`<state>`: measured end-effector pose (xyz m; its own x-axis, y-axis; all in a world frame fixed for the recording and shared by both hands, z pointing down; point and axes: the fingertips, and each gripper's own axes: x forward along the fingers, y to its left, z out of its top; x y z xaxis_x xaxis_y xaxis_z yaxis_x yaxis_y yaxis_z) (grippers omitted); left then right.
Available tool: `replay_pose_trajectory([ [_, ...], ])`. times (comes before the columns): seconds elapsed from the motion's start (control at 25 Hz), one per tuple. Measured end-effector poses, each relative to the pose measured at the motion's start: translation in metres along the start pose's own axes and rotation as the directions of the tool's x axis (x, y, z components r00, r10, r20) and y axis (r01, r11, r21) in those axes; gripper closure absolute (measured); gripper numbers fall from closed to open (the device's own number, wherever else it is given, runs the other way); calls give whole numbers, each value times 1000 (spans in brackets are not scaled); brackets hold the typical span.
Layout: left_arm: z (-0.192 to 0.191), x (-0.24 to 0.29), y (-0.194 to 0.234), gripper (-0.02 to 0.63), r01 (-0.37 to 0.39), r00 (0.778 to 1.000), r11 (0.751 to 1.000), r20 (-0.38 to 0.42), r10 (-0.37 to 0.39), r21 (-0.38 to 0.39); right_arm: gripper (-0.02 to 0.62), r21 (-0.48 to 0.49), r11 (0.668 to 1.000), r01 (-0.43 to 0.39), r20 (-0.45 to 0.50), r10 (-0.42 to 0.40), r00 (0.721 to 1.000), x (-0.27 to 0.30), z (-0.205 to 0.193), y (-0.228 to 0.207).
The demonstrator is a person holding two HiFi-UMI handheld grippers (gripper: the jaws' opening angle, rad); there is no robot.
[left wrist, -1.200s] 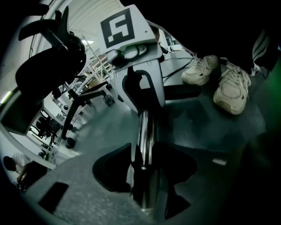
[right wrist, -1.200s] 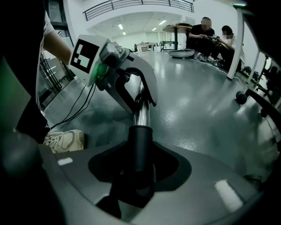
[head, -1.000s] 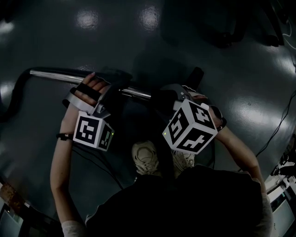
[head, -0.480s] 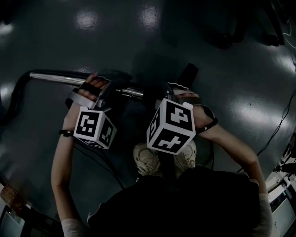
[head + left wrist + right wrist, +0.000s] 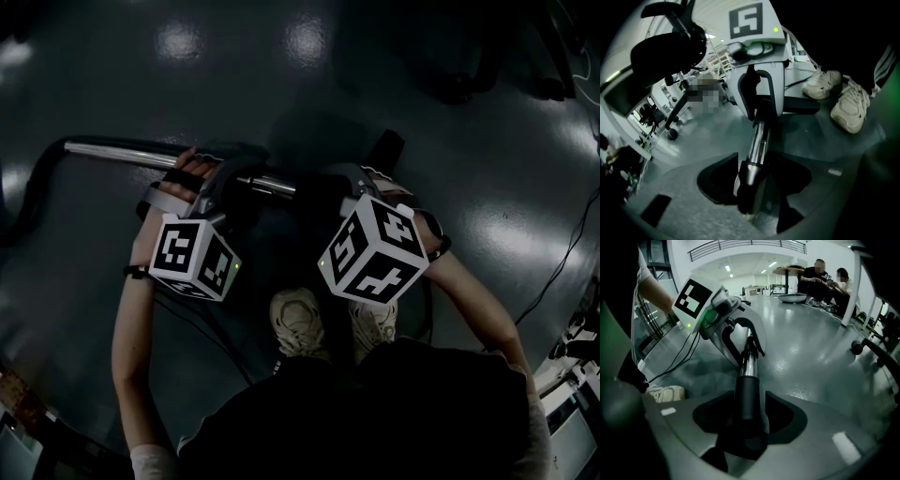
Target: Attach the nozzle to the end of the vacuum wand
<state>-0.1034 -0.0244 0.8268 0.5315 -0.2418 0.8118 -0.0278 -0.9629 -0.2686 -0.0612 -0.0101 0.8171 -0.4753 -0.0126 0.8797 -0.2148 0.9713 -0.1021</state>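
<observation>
Two grippers: left gripper (image 5: 751, 187) clenched on wand (image 5: 758, 140), right gripper (image 5: 746, 425) clenched on nozzle (image 5: 747, 390) at wand's end.
Wand: likely stiff, slick chrome.
Nozzle: probably rigid, light; hold near wand.

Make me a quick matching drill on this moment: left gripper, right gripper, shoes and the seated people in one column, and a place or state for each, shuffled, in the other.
Things:
1. left gripper
2. right gripper
3. shoes
4. seated people

Places or states:
A. far across the room, in the right gripper view
B. fingers shut on the black nozzle
C. on the floor, between the two grippers in the head view
D. fingers shut on the chrome wand

Pairs: 1-D, 2-B, 3-C, 4-A.
</observation>
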Motion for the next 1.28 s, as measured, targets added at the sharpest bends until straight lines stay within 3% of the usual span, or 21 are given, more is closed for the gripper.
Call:
replay_pose_trajectory([
  [0.08, 10, -22, 13, 391, -21, 991, 984, 124, 43, -178, 385, 82, 997, -12, 77, 6, 997, -12, 5, -5],
  [0.12, 18, -38, 26, 422, -47, 974, 959, 201, 106, -279, 388, 139, 990, -24, 127, 6, 992, -20, 8, -9],
  [0.16, 26, -55, 43, 516, -87, 944, 923, 264, 197, -376, 419, 202, 979, -28, 183, -10, 983, -29, 12, -17],
  [0.2, 32, -71, 62, 578, -138, 901, 867, 302, 311, -479, 483, 262, 965, -17, 240, -48, 970, -40, 16, -28],
  [0.28, 39, -97, 96, 605, -226, 786, 701, 299, 542, -676, 570, 357, 933, 32, 343, -163, 925, -64, 26, -57],
  [0.4, 45, -124, 125, 606, -229, 603, 468, 253, 757, -854, 588, 469, 879, 81, 475, -328, 817, -105, 38, -93],
  [0.44, 50, -129, 131, 606, -204, 549, 410, 242, 800, -889, 588, 504, 859, 84, 511, -376, 773, -119, 40, -101],
  [0.48, 55, -132, 134, 606, -183, 512, 371, 234, 827, -911, 588, 536, 840, 85, 541, -418, 729, -132, 42, -109],
  [0.52, 61, -132, 135, 606, -169, 491, 349, 228, 841, -922, 588, 561, 823, 84, 564, -455, 690, -144, 43, -114],
  [0.6, 70, -129, 134, 606, -166, 484, 331, 216, 848, -929, 588, 595, 798, 92, 587, -510, 628, -163, 42, -118],
  [0.72, 79, -128, 132, 606, -167, 488, 328, 211, 847, -930, 588, 614, 781, 114, 592, -551, 588, -176, 37, -119],
  [0.88, 83, -127, 128, 606, -173, 493, 335, 213, 844, -926, 588, 636, 765, 102, 592, -568, 571, -180, 30, -120],
  [1.04, 79, -128, 128, 606, -172, 484, 315, 198, 852, -933, 588, 641, 760, 108, 592, -579, 561, -181, 28, -123],
  [1.28, 67, -123, 133, 605, -185, 479, 296, 177, 860, -937, 588, 634, 766, 103, 586, -563, 582, -164, 25, -127],
])
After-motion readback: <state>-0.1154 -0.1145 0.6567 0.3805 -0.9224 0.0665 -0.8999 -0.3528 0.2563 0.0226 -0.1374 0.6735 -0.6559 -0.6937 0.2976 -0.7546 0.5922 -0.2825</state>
